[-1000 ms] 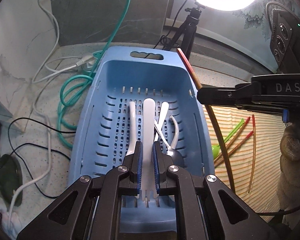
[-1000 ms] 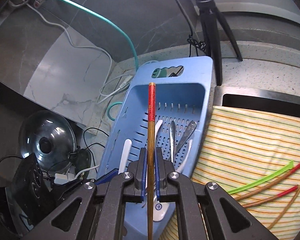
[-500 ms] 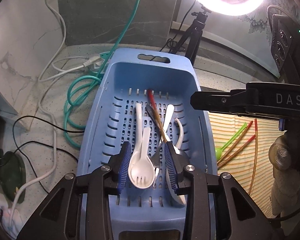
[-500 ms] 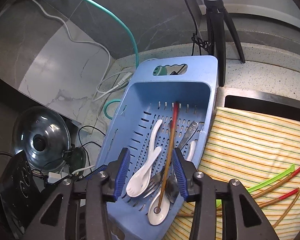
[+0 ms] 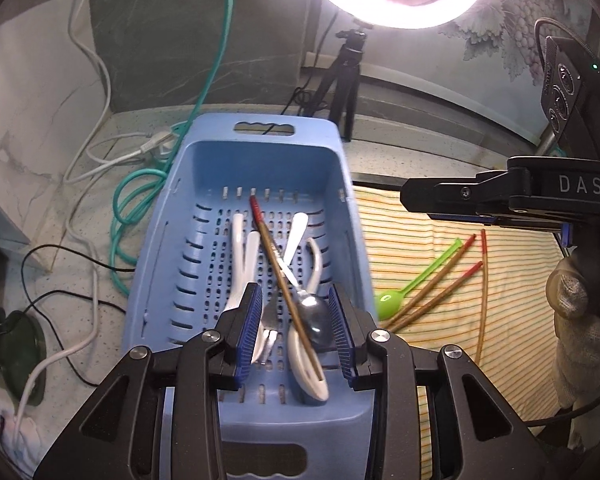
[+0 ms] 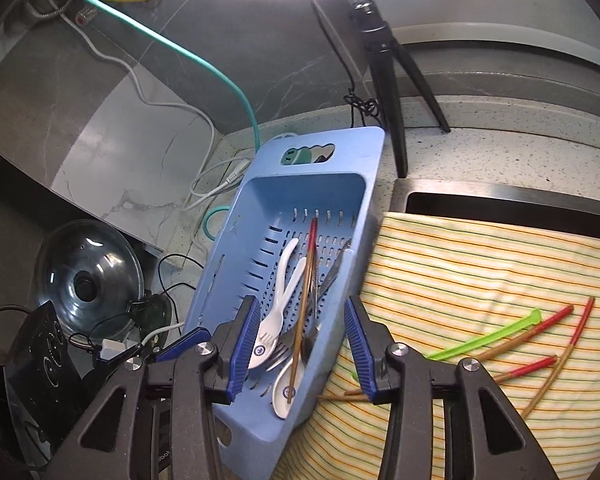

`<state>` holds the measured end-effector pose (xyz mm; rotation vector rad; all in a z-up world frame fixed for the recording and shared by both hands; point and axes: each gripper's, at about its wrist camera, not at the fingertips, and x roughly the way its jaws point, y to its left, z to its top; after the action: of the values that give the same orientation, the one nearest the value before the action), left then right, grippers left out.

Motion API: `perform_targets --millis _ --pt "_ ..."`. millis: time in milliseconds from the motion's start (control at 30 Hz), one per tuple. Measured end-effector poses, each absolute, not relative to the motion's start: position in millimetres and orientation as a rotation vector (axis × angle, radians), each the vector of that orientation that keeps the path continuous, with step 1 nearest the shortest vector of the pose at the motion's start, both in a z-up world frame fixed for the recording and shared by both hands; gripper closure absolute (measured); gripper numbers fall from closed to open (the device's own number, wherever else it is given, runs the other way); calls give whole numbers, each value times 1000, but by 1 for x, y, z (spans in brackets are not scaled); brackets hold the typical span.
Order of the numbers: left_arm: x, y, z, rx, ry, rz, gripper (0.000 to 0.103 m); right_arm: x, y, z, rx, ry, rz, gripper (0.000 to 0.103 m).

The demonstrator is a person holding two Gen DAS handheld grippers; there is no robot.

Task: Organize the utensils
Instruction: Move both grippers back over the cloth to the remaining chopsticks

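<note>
A blue slotted basket (image 5: 260, 148) holds several utensils: a red-tipped wooden chopstick (image 5: 276, 256) lying slantwise on top, a white plastic fork (image 6: 268, 336), a metal spoon (image 5: 314, 316) and a white spoon (image 5: 306, 368). My left gripper (image 5: 296, 328) hovers open above the basket's near end, its pads clear of everything. My right gripper (image 6: 300, 344) is open too, above the same end, with nothing in its grip. On the striped cloth (image 6: 460, 272) lie a green spoon (image 6: 488, 336) and several red-tipped chopsticks (image 6: 532, 332).
A tripod (image 6: 384, 60) with a ring light stands behind the basket. Green and white cables (image 5: 132, 200) coil to its left, beside a glass pot lid (image 6: 88, 276). A sink edge (image 6: 500, 196) runs behind the cloth. A gloved hand (image 5: 576, 308) holds the right gripper.
Both grippers opened: the left let go of the white fork, the right of the chopstick, and both now lie in the basket. Both grippers pulled back and rose a little.
</note>
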<state>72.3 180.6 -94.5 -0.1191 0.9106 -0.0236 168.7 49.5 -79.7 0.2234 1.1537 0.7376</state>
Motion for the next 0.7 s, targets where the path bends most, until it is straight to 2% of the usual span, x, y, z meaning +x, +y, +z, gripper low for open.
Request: perform_targets --millis 300,500,567,700 --pt "68 135 -82 -70 882 -114 70 158 -26 -65 223 1107 682 63" --pt "75 99 -90 -9 908 -197 71 162 -75 -78 243 1132 601 63" --pt "79 88 -98 6 941 -244 83 165 -92 -88 257 1148 562 63" --pt "87 69 -113 112 1005 -286 85 169 -121 -114 299 1197 489 63"
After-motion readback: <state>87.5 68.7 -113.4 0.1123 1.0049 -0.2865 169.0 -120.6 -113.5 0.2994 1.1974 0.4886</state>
